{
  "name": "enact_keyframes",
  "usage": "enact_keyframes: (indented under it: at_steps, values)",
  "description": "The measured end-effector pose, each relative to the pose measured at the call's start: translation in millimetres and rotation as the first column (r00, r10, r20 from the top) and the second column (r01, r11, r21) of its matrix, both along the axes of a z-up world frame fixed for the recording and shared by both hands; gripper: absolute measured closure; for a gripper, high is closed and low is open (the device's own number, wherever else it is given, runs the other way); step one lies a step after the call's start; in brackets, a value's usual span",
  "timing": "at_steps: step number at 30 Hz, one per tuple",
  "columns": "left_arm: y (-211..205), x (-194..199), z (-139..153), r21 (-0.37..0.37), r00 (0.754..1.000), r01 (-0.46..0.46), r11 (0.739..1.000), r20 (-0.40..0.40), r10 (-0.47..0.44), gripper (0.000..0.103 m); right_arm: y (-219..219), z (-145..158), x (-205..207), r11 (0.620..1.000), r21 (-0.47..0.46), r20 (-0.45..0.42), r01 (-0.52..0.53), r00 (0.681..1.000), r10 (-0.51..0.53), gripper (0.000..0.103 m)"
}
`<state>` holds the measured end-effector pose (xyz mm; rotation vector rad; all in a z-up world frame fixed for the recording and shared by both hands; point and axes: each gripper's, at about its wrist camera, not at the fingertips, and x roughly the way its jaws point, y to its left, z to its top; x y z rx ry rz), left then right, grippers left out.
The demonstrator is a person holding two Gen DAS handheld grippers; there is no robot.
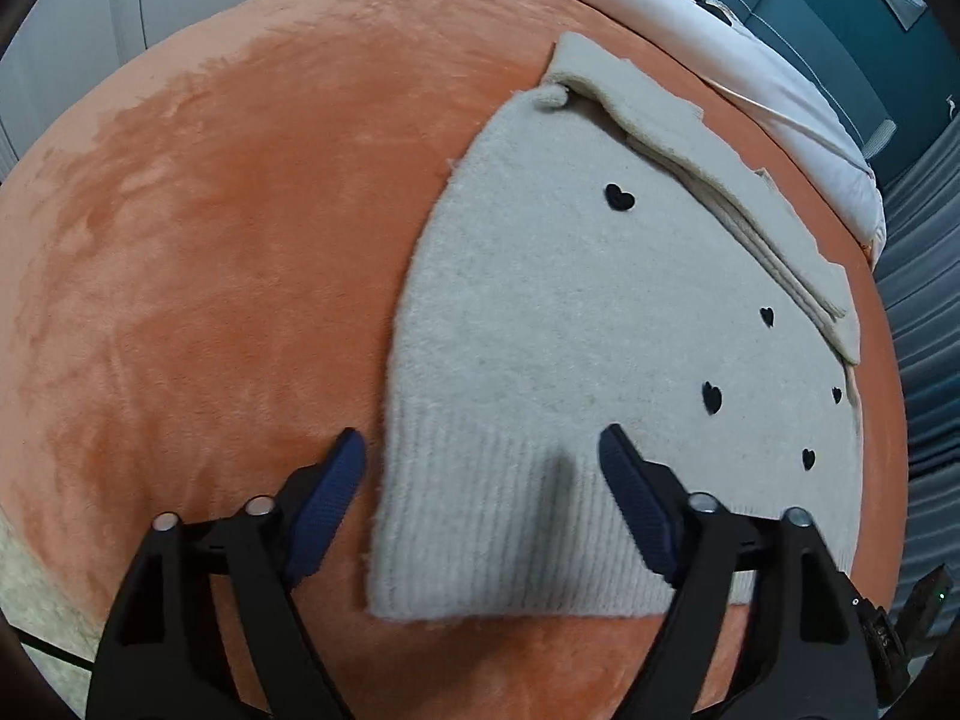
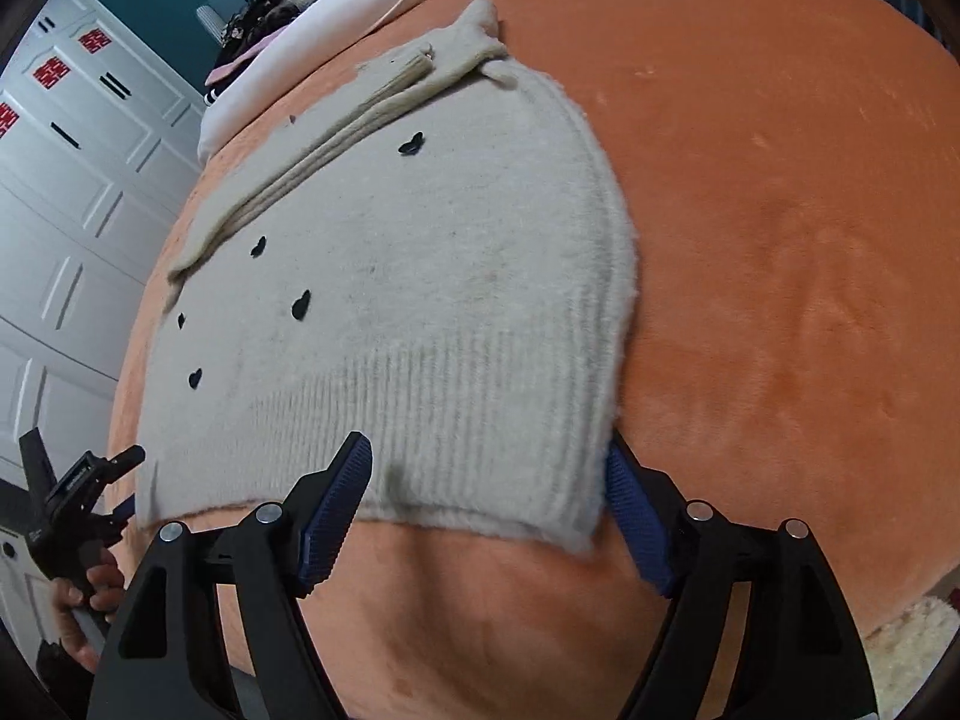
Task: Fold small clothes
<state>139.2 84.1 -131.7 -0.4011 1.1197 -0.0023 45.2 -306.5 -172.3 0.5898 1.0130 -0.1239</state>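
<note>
A cream fuzzy sweater point(image 1: 540, 312) with small black hearts lies flat on an orange plush blanket point(image 1: 210, 240), its sleeve folded across the far side. My left gripper point(image 1: 480, 450) is open over the sweater's ribbed hem at its left corner, one finger off the cloth and one over it. In the right wrist view the sweater point(image 2: 420, 276) lies ahead, and my right gripper point(image 2: 486, 468) is open over the hem's right corner. The left gripper point(image 2: 78, 498) and the hand that holds it show at the lower left of that view.
The blanket point(image 2: 780, 240) covers a bed. A white duvet point(image 1: 750, 66) and a pile of dark clothes point(image 2: 264, 12) lie at the far end. White cabinet doors point(image 2: 72, 192) stand beside the bed. A cream rug point(image 2: 918, 642) lies on the floor.
</note>
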Motion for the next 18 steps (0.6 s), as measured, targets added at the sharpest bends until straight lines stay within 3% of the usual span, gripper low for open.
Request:
enact_keyframes:
  at_steps: [2, 3, 5, 10, 14, 18]
  values:
    - [-3, 7, -2, -0.001, 0.999, -0.014, 1.0, -0.037, 0.014, 0.085, -2, 3, 10, 0.999, 0.05, 0.023, 0.01, 1.0, -0.011, 0.073]
    - [-2, 8, -1, -0.026, 0.999, -0.022, 0.999, -0.049, 0.021, 0.092, -3, 7, 15, 0.994, 0.108, 0.033, 0.018, 0.999, -0.021, 0.091]
    - [6, 3, 10, -0.095, 0.998, -0.048, 0.994, -0.054, 0.043, 0.093, 0, 31, 14, 0.992, 0.123, 0.11, 0.025, 0.993, -0.039, 0.092]
    - [18, -49, 66, -0.108, 0.998, 0.023, 0.994, 0.058, -0.017, 0.096, 5, 95, -32, 0.997, 0.072, 0.222, -0.022, 0.975, 0.005, 0.094]
    - [28, -106, 75, -0.12, 0.998, 0.056, 0.991, 0.048, -0.051, 0.097, 5, 99, -82, 0.997, 0.052, 0.174, -0.054, 0.984, 0.044, 0.094]
    - [34, -160, 50, -0.118, 0.995, 0.074, 0.99, -0.053, -0.081, 0.097, 16, 66, -136, 0.994, 0.064, 0.04, -0.09, 0.995, 0.087, 0.094]
